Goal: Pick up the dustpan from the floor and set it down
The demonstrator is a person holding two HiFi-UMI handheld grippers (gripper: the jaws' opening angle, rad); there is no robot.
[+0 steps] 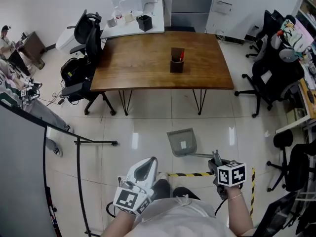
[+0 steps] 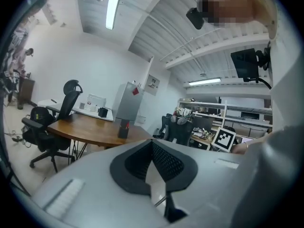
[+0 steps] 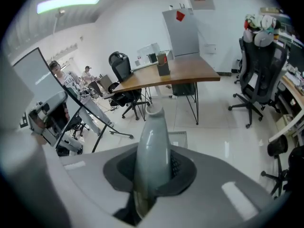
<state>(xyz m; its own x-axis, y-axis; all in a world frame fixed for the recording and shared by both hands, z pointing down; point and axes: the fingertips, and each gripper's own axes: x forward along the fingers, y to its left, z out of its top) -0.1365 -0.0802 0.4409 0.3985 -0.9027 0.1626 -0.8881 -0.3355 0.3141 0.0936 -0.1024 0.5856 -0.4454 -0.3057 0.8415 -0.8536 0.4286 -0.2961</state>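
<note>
Jaws of the left gripper (image 1: 152, 161) stand together with nothing between them; its own view shows the two dark ribbed pads (image 2: 164, 161) meeting at the tip. That gripper sits low at the left of the head view, just ahead of the person's body.

To its right, the grey dustpan (image 1: 182, 142) is over the pale floor tiles (image 1: 148, 127), between the person and the wooden table (image 1: 148, 63), with its open pan toward the table. Whether the pan touches the tiles cannot be told. Its long grey handle (image 3: 153, 146) runs back and rightward into the right gripper (image 1: 215, 158), whose jaws are clamped on it, pads pressed against both sides of the shaft. This gripper tilts downward.

A yellow-and-black striped tape (image 1: 190, 174) lies on the floor just under the handle. On the table stands a dark pen holder (image 1: 177, 60). A black office chair (image 1: 86, 38) is at the table's left end, and more black chairs (image 1: 269, 78) stand well apart on the right.
</note>
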